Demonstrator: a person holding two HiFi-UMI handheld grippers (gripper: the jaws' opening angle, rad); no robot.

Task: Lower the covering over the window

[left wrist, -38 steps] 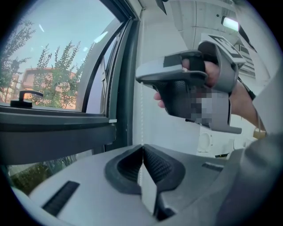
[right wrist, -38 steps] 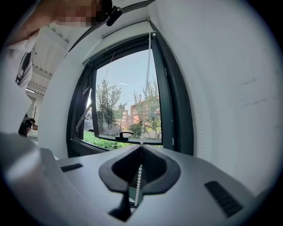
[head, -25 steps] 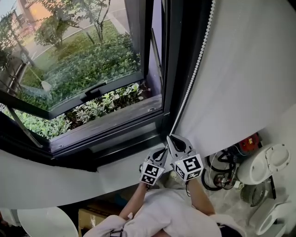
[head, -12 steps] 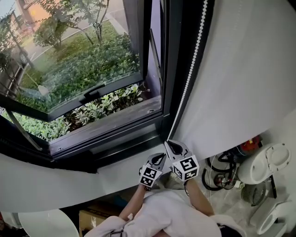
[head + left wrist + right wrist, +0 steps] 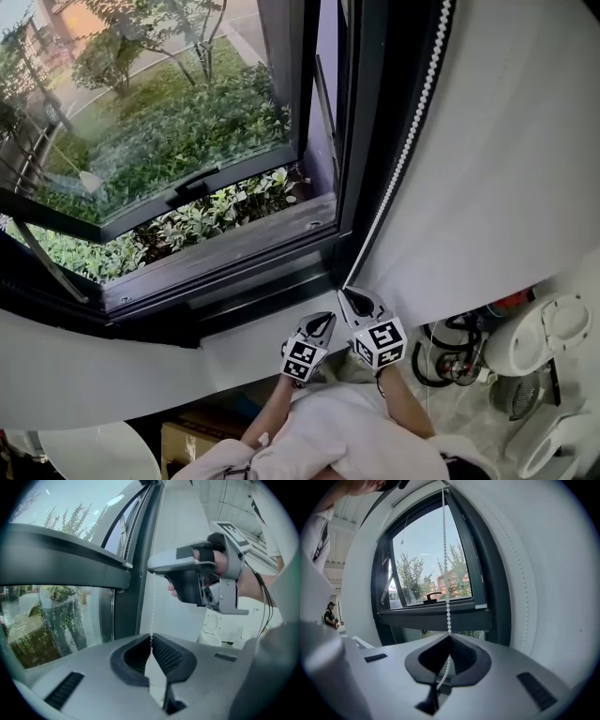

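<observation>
Both tools were clenched on the bead chain (image 5: 424, 94), which hung down the right side of the dark window frame (image 5: 361, 141), beside the white wall (image 5: 506, 141). The right gripper (image 5: 349, 292) pinched it just above the left gripper (image 5: 326, 319), the two close together, low by the sill (image 5: 225, 246). In the right gripper view the chain ran straight up from the shut jaws; in the left gripper view it entered the closed pads directly below the right gripper

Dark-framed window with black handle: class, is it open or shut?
Open: the dark-framed window tilts outward at the bottom; green shrubs show through the gap beneath.
</observation>
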